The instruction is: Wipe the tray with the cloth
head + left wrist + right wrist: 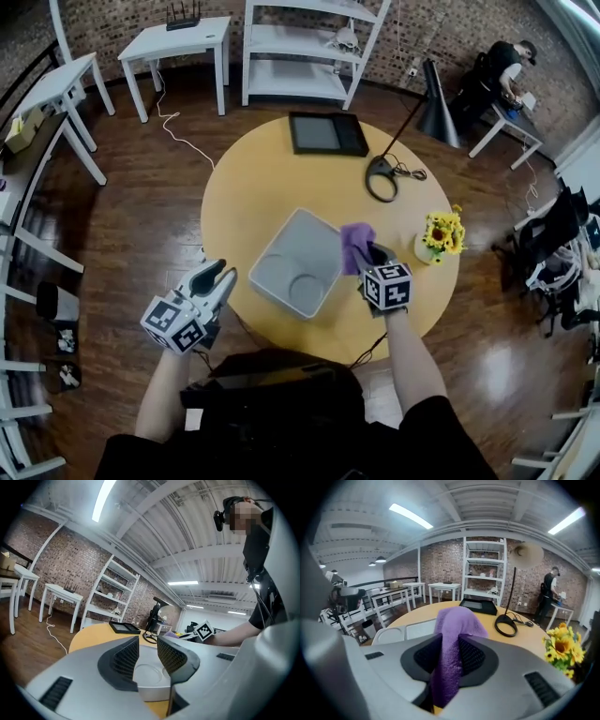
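1. While the right gripper is pinching the purple cloth with its jaws closed on it, the cloth is bunching up out of the jaws and hanging past the pads in the right gripper view.
2. Cloth is sitting at the right edge of the grey tray; I cannot tell whether it is touching the tray.
3. Tray is lying near the middle of the round yellow table, toward the near side, turned corner-on, with a round recess showing at its near end.
4. Left gripper is hovering at the table's near-left edge, pointing at the tray's left corner. Its jaws are standing slightly apart and gripping nothing. In the left gripper view the tray is showing through the gap, beyond the pads.
5. Sunflowers in a pale pot are standing just right of the right gripper, crowding that side.
6. Black lamp is resting its ring base and cable on the table, far-right of the tray.
7. Black flat panel is lying at the far edge, well apart from the tray.
8. White shelf unit and white side tables are lining the far brick wall. A person is working at a small table, far right.
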`<state>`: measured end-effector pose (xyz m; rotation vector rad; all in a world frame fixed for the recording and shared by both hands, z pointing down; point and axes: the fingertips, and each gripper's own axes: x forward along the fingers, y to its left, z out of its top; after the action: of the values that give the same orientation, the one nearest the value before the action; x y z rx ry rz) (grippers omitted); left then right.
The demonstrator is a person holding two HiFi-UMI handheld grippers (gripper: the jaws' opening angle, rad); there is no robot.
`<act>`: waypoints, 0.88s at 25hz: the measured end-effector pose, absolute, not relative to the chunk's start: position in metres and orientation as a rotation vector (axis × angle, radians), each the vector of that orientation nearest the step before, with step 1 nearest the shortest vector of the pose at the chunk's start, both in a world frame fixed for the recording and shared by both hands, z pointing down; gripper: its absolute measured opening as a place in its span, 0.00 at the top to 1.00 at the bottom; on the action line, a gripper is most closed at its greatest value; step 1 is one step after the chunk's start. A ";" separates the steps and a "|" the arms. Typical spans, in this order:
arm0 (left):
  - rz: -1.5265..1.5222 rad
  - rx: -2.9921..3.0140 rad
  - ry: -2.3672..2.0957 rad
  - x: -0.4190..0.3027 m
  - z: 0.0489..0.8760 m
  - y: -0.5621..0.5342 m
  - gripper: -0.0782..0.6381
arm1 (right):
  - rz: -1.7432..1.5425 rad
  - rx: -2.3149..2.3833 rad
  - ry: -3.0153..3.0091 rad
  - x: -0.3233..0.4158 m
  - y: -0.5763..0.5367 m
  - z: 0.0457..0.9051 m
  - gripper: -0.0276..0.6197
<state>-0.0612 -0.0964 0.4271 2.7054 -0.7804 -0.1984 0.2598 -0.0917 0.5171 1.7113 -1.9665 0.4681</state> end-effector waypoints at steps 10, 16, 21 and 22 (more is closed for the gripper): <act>0.137 2.631 -0.903 0.016 0.498 -0.094 0.70 | 0.509 1.266 -2.203 0.210 -0.163 0.534 0.80; 0.157 2.528 -1.015 0.018 0.513 -0.086 0.70 | 0.445 1.192 -2.137 0.161 -0.210 0.559 0.80; 0.127 2.443 -1.109 -0.006 0.513 -0.068 0.70 | 0.381 1.163 -1.968 0.130 -0.230 0.578 0.80; 0.127 2.432 -1.120 -0.012 0.514 -0.064 0.70 | 0.383 1.165 -1.957 0.131 -0.229 0.581 0.80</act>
<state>-0.0117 -0.0640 0.5140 2.4324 -1.1201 0.1270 0.1311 -0.2286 0.5808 1.1646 -1.9573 0.3827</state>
